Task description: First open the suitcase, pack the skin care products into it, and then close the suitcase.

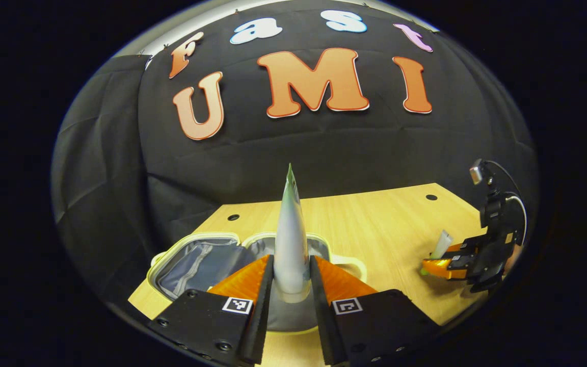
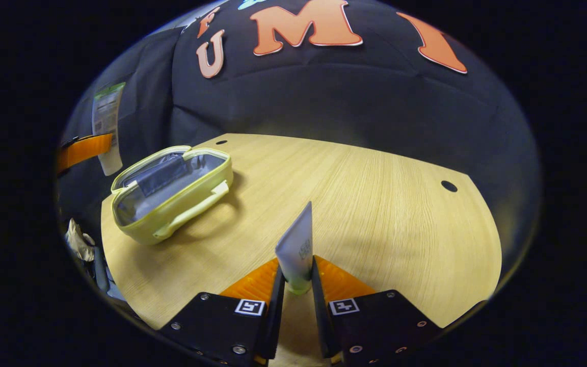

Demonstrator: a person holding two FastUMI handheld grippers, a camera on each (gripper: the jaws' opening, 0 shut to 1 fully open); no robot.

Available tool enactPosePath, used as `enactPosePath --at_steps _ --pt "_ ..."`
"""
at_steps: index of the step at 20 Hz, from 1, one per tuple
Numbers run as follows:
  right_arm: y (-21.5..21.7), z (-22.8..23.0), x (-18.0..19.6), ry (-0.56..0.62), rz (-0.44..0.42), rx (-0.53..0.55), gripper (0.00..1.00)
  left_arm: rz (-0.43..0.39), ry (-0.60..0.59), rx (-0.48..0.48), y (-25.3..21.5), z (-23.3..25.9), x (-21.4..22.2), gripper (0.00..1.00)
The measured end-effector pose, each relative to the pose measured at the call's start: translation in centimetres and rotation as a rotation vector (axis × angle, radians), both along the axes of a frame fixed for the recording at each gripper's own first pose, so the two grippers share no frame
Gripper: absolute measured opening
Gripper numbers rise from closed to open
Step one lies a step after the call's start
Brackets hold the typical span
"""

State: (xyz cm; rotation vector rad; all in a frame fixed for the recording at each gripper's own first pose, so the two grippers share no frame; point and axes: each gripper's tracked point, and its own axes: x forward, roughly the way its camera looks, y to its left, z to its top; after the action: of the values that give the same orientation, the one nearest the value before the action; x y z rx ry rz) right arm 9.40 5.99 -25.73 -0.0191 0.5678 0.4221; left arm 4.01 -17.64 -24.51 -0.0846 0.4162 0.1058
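Note:
The pale yellow suitcase lies open on the wooden table, its grey lining showing. In the left gripper view my left gripper is shut on a tall white skin care tube, held upright above the open suitcase. The same tube and an orange finger appear at the left edge of the right gripper view. My right gripper is shut on a smaller white tube over the table's near side. That right gripper with its tube also shows at the far right.
The table has small dark holes near its back corners. A hand in a pale glove shows at the table's left edge. Black cloth walls stand behind and to the left of the table.

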Motion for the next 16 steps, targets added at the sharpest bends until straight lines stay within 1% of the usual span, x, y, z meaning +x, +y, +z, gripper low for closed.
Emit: enactPosePath --at_steps 3,4,5,6,7,9,10,11,12,13,14,15,16 --pt "0.9 2.8 -0.9 -0.011 0.014 0.008 0.32 -0.001 0.014 -0.008 1.9 -0.2 0.0 0.43" --pt "1.3 3.9 -1.1 -0.022 0.013 0.008 0.32 -0.005 0.027 -0.013 2.5 -0.8 0.1 0.42" --pt "1.6 4.9 -1.3 -0.032 0.007 0.005 0.27 -0.014 0.036 -0.022 3.1 -1.3 0.2 0.42" --pt "2.0 6.0 -1.5 -0.041 0.0 0.009 0.32 -0.031 0.043 -0.032 3.6 -1.7 0.6 0.42" --pt "2.7 6.8 -1.7 -0.047 -0.014 0.007 0.32 -0.052 0.053 -0.037 4.1 -2.2 0.8 0.43" --pt "4.3 8.5 -2.1 -0.061 -0.036 0.017 0.32 -0.09 0.036 -0.019 5.7 -2.2 1.6 0.42" --pt "5.6 8.9 -2.3 -0.058 -0.042 0.026 0.32 -0.119 0.028 -0.021 6.1 -2.5 2.0 0.39" --pt "6.7 8.8 -2.2 -0.055 -0.052 0.025 0.32 -0.145 0.042 -0.021 6.4 -3.5 2.7 0.37" --pt "7.8 8.1 -2.5 -0.03 -0.051 0.013 0.32 -0.163 0.074 -0.018 7.0 -5.4 3.4 0.37" --pt "9.0 7.5 -2.9 0.001 -0.05 0.009 0.32 -0.157 0.102 -0.028 8.1 -6.7 3.0 0.37" --pt "10.1 7.6 -3.2 0.007 -0.051 0.005 0.32 -0.134 0.131 -0.029 9.0 -8.3 3.7 0.23" --pt "11.3 8.0 -3.4 0.007 -0.052 0.008 0.32 -0.148 0.141 -0.048 9.6 -9.5 4.4 0.1" --pt "12.5 8.5 -3.4 0.009 -0.052 0.02 0.27 -0.148 0.131 -0.073 10.2 -9.6 4.2 0.09"
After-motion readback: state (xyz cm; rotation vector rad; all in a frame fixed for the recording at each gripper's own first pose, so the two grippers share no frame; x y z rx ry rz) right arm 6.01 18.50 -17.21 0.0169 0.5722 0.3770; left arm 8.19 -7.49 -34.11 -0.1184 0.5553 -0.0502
